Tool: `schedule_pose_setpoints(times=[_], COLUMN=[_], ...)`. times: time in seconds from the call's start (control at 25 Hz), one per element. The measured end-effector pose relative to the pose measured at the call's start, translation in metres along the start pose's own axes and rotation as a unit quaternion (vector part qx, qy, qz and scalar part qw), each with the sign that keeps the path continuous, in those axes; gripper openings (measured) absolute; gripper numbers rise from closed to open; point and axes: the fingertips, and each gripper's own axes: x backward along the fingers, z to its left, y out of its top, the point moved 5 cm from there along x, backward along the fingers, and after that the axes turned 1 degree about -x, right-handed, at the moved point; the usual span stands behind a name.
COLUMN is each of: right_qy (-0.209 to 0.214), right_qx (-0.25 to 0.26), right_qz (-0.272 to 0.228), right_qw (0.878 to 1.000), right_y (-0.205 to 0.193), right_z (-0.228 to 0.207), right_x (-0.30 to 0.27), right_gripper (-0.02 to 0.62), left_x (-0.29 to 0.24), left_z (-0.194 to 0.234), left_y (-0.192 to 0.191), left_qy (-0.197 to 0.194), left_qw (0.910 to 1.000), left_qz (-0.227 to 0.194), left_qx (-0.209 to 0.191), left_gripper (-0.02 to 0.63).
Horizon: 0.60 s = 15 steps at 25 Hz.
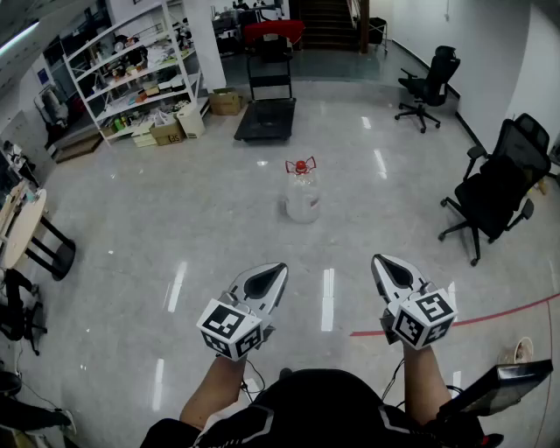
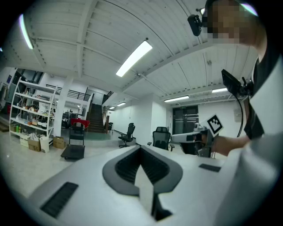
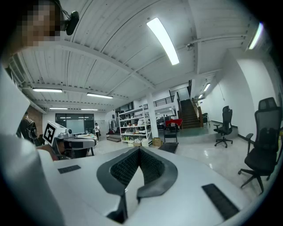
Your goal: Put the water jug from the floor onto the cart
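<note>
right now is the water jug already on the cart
No, the water jug stands on the bare floor in the head view, well apart from the black cart farther back.

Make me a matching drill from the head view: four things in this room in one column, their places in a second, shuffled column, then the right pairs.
Things:
1. water jug
2. cart
3. shelf rack
4. nearer office chair

Places:
A. at the far left of the room
B. at the right side of the room
C. upright in the middle of the room, with a red cap on top
D. beyond the water jug, before the stairs

Pairs: 1-C, 2-D, 3-A, 4-B.
</note>
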Motion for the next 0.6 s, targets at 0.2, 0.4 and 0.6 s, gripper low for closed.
schedule_pose_setpoints(times=[0.2,0.4,0.6], right_qy=[-0.005,-0.005,-0.006], right_qx=[-0.007,-0.003,-0.004], right_qz=[0.000,-0.003,-0.004], right_qw=[1.000,1.000,1.000], right_y=[-0.0031,-0.0016,-0.0021], right_z=[0.0005,-0.0027,-0.0038], right_x=[-0.0018,-0.0021,-0.0057], right_gripper=[0.003,0.003,0.003], left_x=[0.0002,-0.0031,-0.0030], left_z=[0.0023,-0.0010,0.0048], left_y=[0.0031,0.0031,0.0009], left_qy=[0.000,-0.003,0.001], left_qw=[1.0000,1.0000,1.0000], left_qz=[-0.004,-0.004,-0.001], left_qx=[0.003,-0.001,0.002], left_gripper=[0.001,0.000,0.000])
